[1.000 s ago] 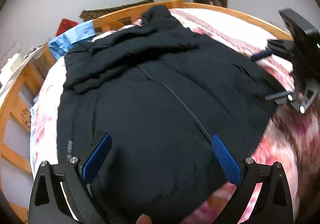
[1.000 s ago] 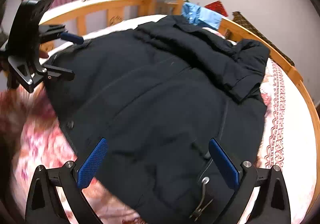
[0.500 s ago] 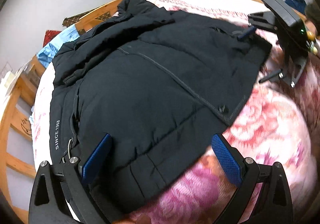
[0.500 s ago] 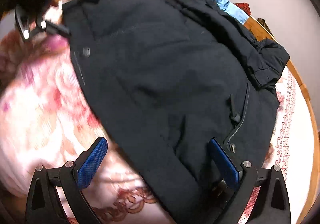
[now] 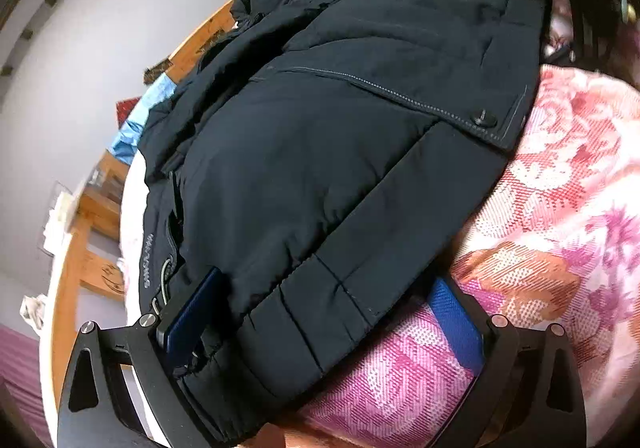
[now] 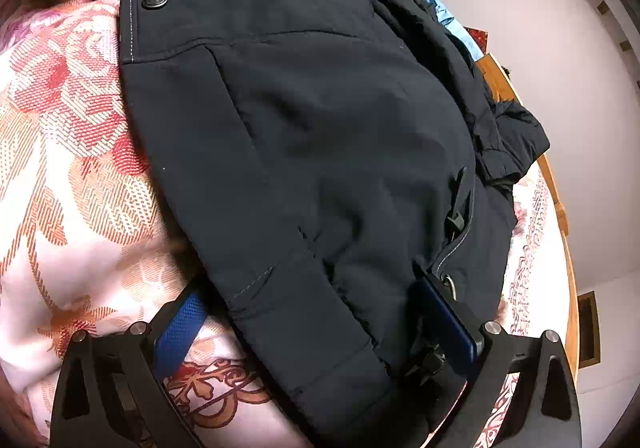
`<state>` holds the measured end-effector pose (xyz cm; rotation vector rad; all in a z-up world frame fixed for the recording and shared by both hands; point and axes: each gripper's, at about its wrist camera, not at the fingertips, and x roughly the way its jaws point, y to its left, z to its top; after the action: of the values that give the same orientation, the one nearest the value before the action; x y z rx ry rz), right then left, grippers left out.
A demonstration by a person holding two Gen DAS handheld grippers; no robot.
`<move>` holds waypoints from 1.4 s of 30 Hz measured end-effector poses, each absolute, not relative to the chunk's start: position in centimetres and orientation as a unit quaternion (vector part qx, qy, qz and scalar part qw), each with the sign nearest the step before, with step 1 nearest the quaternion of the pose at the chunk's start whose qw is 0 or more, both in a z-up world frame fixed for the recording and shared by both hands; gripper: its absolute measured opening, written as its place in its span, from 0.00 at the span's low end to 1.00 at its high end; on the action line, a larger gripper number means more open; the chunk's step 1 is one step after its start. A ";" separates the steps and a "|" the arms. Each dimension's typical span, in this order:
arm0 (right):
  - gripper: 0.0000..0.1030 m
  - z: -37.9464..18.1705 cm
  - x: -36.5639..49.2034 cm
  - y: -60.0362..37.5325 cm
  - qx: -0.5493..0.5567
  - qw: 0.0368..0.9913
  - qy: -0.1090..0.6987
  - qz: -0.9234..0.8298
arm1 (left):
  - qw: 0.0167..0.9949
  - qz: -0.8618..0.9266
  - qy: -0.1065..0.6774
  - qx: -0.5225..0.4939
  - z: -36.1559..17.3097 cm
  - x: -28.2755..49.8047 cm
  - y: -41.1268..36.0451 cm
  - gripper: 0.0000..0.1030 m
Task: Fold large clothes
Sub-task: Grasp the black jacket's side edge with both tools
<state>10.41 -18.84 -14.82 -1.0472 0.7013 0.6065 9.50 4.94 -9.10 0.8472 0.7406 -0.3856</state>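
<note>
Claws are gaping wide over the hem of the dark jacket [image 5: 320, 152], which is lying spread on the bed's floral quilt [image 5: 568, 208]. Left claw [image 5: 324, 312] is straddling one hem corner, its blue pads [image 5: 456, 320] unclenched; right claw [image 6: 316, 324] is straddling the other corner, gripping nothing. Wooden bed frame [image 6: 556, 184] is curving behind.

white lettering runs along the dark jacket [image 5: 320, 168] near its zipper, too blurred to read.

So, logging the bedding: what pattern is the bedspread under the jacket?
Pink and orange floral bedspread, clearest in the right wrist view.
</note>
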 end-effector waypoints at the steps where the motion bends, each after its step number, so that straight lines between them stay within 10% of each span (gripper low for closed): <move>1: 0.97 -14.7 10.4 -18.9 -0.478 0.768 0.322 0.279 | 0.830 -0.171 0.340 0.408 -9.2 9.5 4.9 0.96; 8: 0.77 -12.1 11.9 -19.4 -0.402 0.796 0.338 0.300 | 0.857 -0.134 0.333 0.369 -7.8 10.8 6.8 0.96; 13: 0.36 -8.6 12.6 -19.3 -0.348 0.820 0.323 0.321 | 0.873 -0.135 0.326 0.337 -5.7 11.6 7.5 0.96; 23: 0.36 -3.3 18.0 -19.9 -0.198 0.824 0.396 0.355 | 0.882 -0.173 0.356 0.257 -0.8 15.3 8.3 0.95; 42: 0.72 -14.1 8.3 -18.4 -0.489 0.733 0.346 0.322 | 0.876 -0.180 0.364 0.258 -0.5 14.6 8.2 0.95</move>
<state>8.34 -18.44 -14.09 -1.0761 0.7608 0.7073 14.58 8.20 -0.53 0.5393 0.7597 -0.3765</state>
